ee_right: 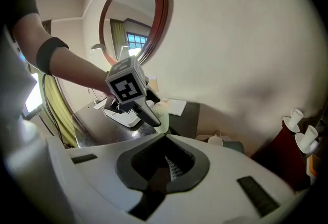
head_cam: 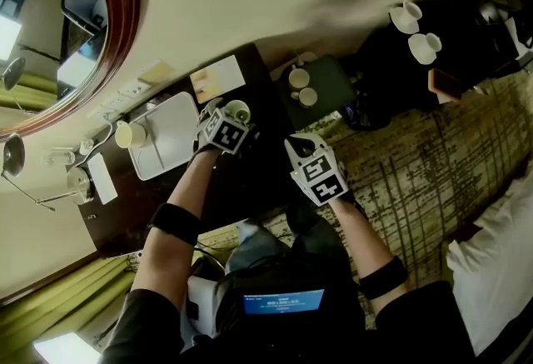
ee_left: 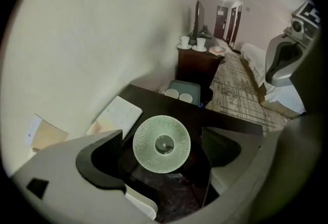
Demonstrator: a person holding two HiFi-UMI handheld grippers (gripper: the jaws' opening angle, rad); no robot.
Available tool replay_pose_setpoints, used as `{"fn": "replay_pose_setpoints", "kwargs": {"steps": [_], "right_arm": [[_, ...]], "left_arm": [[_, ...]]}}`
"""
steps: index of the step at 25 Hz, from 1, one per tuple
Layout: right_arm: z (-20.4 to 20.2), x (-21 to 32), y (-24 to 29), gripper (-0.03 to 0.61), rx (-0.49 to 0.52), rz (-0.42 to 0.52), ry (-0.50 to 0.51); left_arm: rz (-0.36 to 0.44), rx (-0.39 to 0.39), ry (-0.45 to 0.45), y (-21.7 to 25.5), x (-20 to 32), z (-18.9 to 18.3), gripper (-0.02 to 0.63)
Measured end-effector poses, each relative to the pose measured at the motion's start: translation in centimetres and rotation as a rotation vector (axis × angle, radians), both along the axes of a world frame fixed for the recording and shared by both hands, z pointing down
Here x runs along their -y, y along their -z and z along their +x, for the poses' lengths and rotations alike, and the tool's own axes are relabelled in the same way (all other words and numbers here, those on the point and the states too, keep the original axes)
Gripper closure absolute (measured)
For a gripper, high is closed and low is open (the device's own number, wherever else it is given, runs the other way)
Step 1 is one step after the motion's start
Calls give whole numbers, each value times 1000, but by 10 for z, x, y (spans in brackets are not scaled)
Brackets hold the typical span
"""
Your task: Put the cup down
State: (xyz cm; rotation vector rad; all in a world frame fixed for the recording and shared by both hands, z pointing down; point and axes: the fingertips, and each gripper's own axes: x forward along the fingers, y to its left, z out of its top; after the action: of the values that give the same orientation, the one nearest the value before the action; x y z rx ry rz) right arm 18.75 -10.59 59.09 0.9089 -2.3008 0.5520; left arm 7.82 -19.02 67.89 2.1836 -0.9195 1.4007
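A pale green textured cup (ee_left: 161, 144) stands upright on the dark table (ee_left: 154, 100), seen straight from above in the left gripper view. My left gripper (ee_left: 161, 155) hangs over it, pointing steeply down, its jaws wide open on either side with gaps to the cup. The head view shows the same cup (head_cam: 238, 111) just beyond the left gripper (head_cam: 223, 127). My right gripper (head_cam: 301, 147) hovers to the right off the table's edge, shut and empty. From the right gripper view, its own shut jaws (ee_right: 166, 166) face the left gripper (ee_right: 146, 113) and the cup (ee_right: 161, 115).
A white tray (head_cam: 171, 142) lies left of the cup, with a cream cup (head_cam: 129, 135) at its far end. A booklet (head_cam: 218, 77) lies by the wall. A green tray (head_cam: 329, 83) holding two white cups sits to the right. A round mirror (head_cam: 117, 12) hangs on the wall.
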Motion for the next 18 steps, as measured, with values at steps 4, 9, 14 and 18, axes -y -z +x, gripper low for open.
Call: {"fn": "replay_pose_setpoints", "kwargs": {"steps": [4, 9, 14, 18], "right_arm": [[6, 2, -6, 577, 3, -14, -6], [15, 6, -8, 578, -1, -18, -15], [16, 8, -7, 578, -5, -15, -19], [7, 7, -6, 577, -3, -17, -4]], "left_arm": [[-29, 10, 10, -10, 5, 2, 129], [-56, 31, 21, -11, 8, 4, 227], [-53, 14, 29, -13, 5, 5, 235], [-37, -22, 54, 1, 2, 4, 235]]}}
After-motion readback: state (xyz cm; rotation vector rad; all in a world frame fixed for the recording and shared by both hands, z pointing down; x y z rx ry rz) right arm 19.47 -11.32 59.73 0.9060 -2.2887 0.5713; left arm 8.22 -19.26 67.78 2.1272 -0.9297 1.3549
